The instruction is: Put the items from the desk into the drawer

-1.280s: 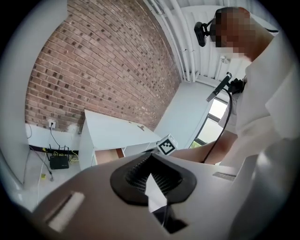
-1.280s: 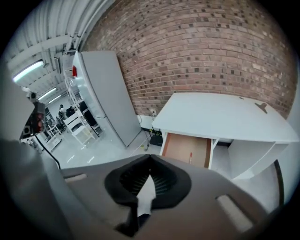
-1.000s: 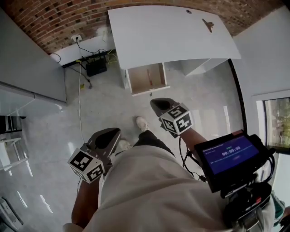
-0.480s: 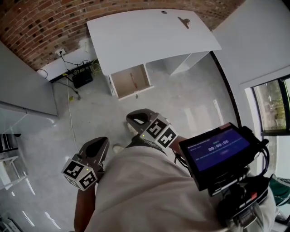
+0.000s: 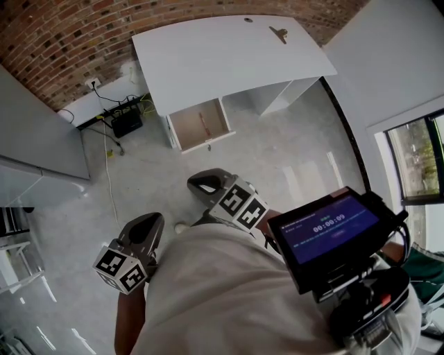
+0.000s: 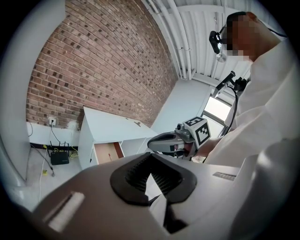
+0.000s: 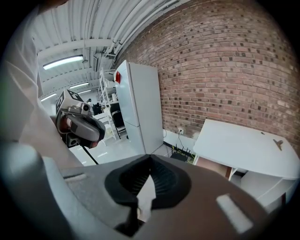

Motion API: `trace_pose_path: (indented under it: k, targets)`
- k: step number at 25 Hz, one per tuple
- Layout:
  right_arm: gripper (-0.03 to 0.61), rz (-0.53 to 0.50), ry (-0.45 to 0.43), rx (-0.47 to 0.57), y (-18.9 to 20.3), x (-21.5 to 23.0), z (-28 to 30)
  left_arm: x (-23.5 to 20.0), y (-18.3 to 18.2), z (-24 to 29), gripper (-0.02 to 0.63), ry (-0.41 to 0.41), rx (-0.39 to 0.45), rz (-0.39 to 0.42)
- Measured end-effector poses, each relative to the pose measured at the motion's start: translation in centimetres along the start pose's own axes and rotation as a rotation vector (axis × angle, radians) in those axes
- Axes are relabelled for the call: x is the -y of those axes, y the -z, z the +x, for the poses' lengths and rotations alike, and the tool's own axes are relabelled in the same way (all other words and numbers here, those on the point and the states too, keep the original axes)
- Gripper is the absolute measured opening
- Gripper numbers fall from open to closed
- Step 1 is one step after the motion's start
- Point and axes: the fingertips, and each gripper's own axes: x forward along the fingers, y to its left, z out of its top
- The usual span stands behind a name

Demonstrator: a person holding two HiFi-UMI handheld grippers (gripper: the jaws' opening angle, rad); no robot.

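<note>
Since half a second ago little has shifted: the right tool (image 5: 205, 186) sits slightly lower and further left in the head view, while the left tool (image 5: 141, 229) and the desk (image 5: 208, 62) keep almost the same places. Against the picture a full second back, the desk now lies further off and more to the left.

Both tools are held low in front of the person, well short of the desk. Each one's jaws are together at the tips, with nothing between them.

A small dark item (image 5: 280, 33) lies on the desk top near its far edge, toward the right corner. A tiny dark dot (image 5: 248, 19) sits at the far edge, left of it; what it is cannot be told. The drawer (image 5: 200, 123) stands pulled out under the near edge at the left corner, and a thin reddish streak shows inside it.

The desk's far edge runs along the brick wall (image 5: 69, 35). Pale floor (image 5: 277, 173) lies open between the tools and the near edge. A black box with cables (image 5: 126, 123) sits on the floor beside the left edge, and a white wall (image 5: 388, 55) lies beyond the right edge.
</note>
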Motion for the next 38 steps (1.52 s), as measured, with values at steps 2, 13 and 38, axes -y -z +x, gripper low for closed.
trace_pose_path:
  k: [2, 13, 38]
  targets:
    - [0.002, -0.004, 0.001, 0.005, -0.4, -0.1, 0.1, -0.2, -0.3, -0.1, 0.006, -0.004, 0.002, 0.0]
    - [0.002, -0.029, -0.003, 0.02, -1.1, -0.3, -0.1, -0.4, -0.4, 0.1, 0.006, -0.012, -0.01, -0.001]
    - [0.002, -0.051, -0.031, 0.024, -0.9, 5.2, -0.5, -1.5, -2.9, 6.2, 0.008, -0.018, -0.027, -0.003]
